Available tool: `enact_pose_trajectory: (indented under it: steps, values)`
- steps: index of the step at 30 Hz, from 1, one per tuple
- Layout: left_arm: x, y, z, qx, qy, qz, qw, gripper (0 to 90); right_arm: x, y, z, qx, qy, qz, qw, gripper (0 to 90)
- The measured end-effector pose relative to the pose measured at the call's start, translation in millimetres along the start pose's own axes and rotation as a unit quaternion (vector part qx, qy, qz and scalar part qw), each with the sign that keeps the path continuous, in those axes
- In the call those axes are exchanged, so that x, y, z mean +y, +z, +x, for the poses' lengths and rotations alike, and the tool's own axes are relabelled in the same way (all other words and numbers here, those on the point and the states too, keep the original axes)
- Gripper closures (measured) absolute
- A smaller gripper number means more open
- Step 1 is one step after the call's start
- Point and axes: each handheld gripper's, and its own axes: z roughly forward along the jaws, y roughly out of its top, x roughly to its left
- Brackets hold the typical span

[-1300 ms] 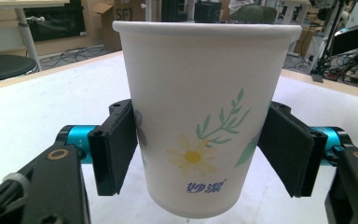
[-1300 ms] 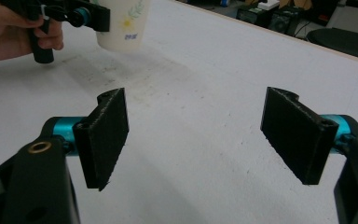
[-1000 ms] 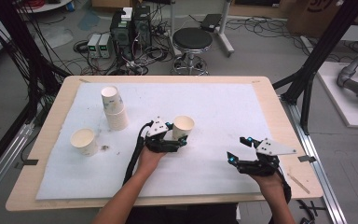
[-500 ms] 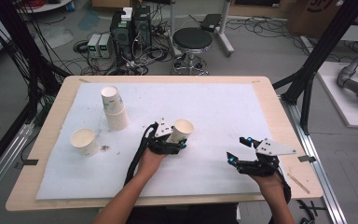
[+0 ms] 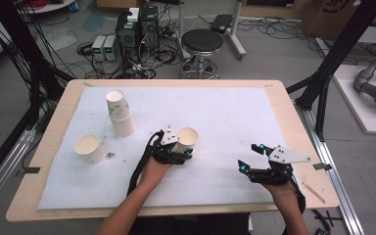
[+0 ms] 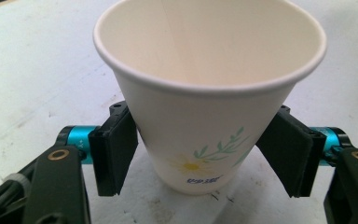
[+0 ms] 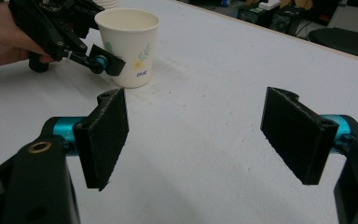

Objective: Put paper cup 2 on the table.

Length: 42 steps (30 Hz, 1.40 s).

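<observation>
A white foam sheet (image 5: 235, 117) covers the pale wooden table (image 5: 293, 122); cables litter the grey floor (image 5: 284, 54). The left gripper (image 6: 200, 154), jaws just opening, brackets the flower-printed white paper cup (image 6: 205, 93), seemingly barely apart from it. The right gripper (image 7: 205, 135) gapes, holding nothing.

The paper cup (image 6: 209, 93) between the black jaws of the left gripper (image 6: 205, 154) is cream white, with a yellow and white daisy, green leaves and small blue writing low on its side. The gripper has bright blue metal bits behind its black pads. The table (image 5: 54, 127) is light wood at its edges with a white sheet (image 5: 235, 112) on top, marked by small dark specks
</observation>
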Motion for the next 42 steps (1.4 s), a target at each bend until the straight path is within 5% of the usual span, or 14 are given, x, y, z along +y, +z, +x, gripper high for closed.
enact_pose_trajectory:
  steps: [13,31,37,42]
  values:
    - [-16.7,-29.7,9.7,-0.035,-0.039,-0.039,0.9979,20.5,-3.9,-2.9,-2.3,-0.009,0.005,0.006,0.9999,23.8]
    - [-33.5,-98.5,25.9,-0.007,-0.042,-0.133,0.9902,16.4,-7.3,-6.1,-6.2,-0.019,0.026,0.008,0.9994,21.5]
    - [-35.2,-112.5,24.1,0.005,-0.037,-0.157,0.9869,16.6,-7.0,-6.6,-4.6,-0.022,0.023,0.010,0.9994,21.5]
    - [-39.2,-116.8,22.0,0.011,-0.031,-0.160,0.9865,16.8,-5.1,-7.2,-1.8,-0.023,0.017,0.007,0.9996,21.5]
